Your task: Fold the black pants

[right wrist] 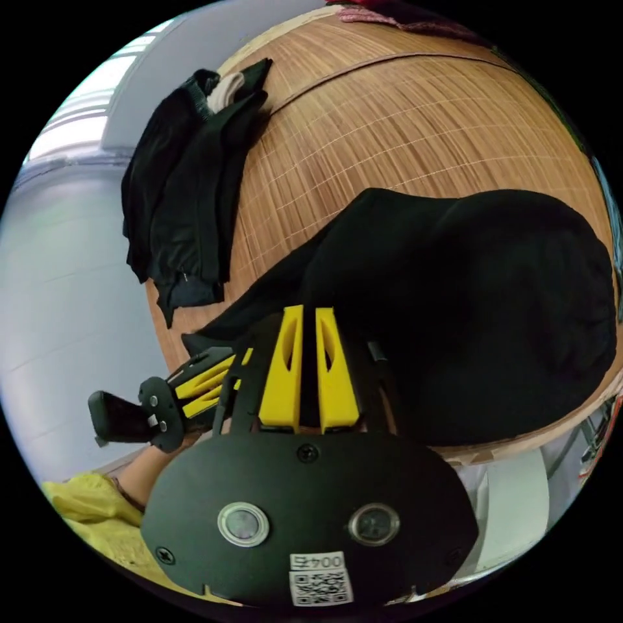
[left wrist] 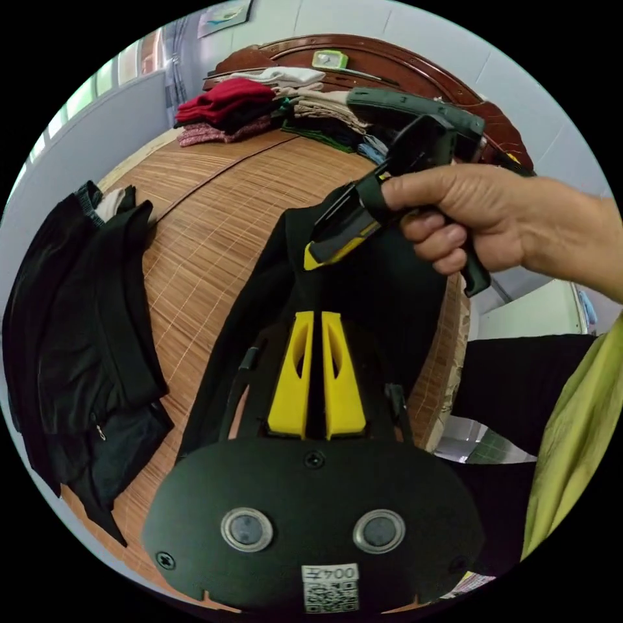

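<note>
The left gripper [left wrist: 314, 316] is showing its yellow jaws drawn nearly together with their tips lying on the black pants [left wrist: 363, 292]; whether cloth is pinched between them is not clear. The right gripper [right wrist: 303, 310] is doing the same, jaws almost closed and tips meeting the dark fabric. A hand [left wrist: 480, 220] is gripping the right gripper's handle. The pants are lying bunched on a woven bamboo mat [left wrist: 220, 214] near its edge. Further off, another dark garment [left wrist: 84, 337] is resting at the mat's side, and folded clothes [left wrist: 259, 104] are sitting stacked by a wooden headboard [left wrist: 402, 58].
</note>
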